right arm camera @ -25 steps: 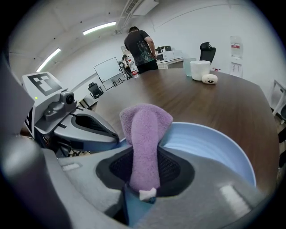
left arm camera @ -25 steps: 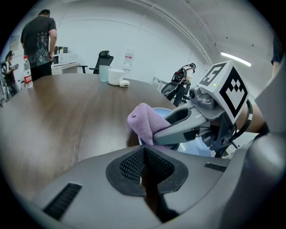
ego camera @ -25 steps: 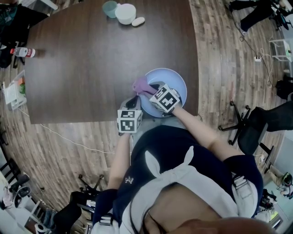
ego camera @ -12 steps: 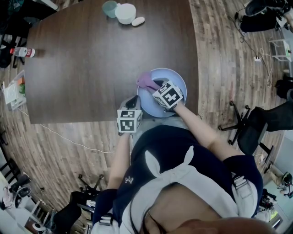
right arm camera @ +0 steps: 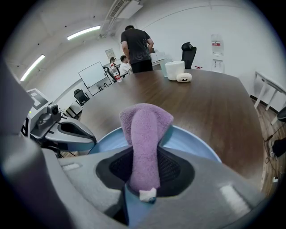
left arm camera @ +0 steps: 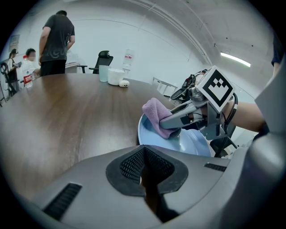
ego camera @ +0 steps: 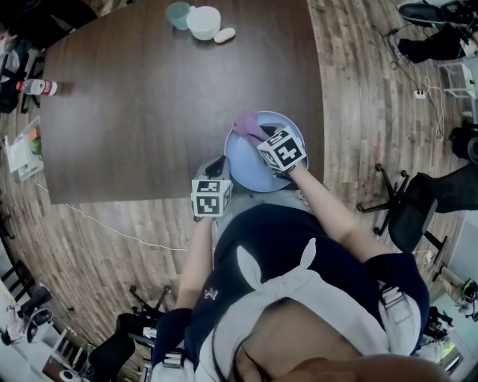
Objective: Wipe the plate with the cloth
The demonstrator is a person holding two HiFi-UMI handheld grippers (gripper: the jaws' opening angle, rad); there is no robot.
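- Right gripper [right arm camera: 144,154]: the jaws are clamped on a folded purple cloth [right arm camera: 145,129], standing partly apart by the thickness of the fabric. One strip of cloth runs back between the pads. The rest bulges out past the jaw tips as a rounded wad.
- Plate [right arm camera: 192,141]: pale blue and round, it lies directly under and ahead of the right jaws. The wad of cloth rests on its far portion, near the rim. The bare surface of the plate shows on either side of the jaws.
- Left gripper [left arm camera: 144,156]: the jaws are closed together, with only a dark seam between the mesh pads and nothing held. The plate lies just beyond its tips and off to the right, with the right gripper and cloth over it.
- Table [right arm camera: 201,103]: dark brown wood, extending ahead of both pairs of jaws. The plate sits at its near edge.
- White bowl [ego camera: 204,21], teal cup [ego camera: 179,13] and small white object [ego camera: 225,34]: grouped at the far end of the table, well beyond both jaws.
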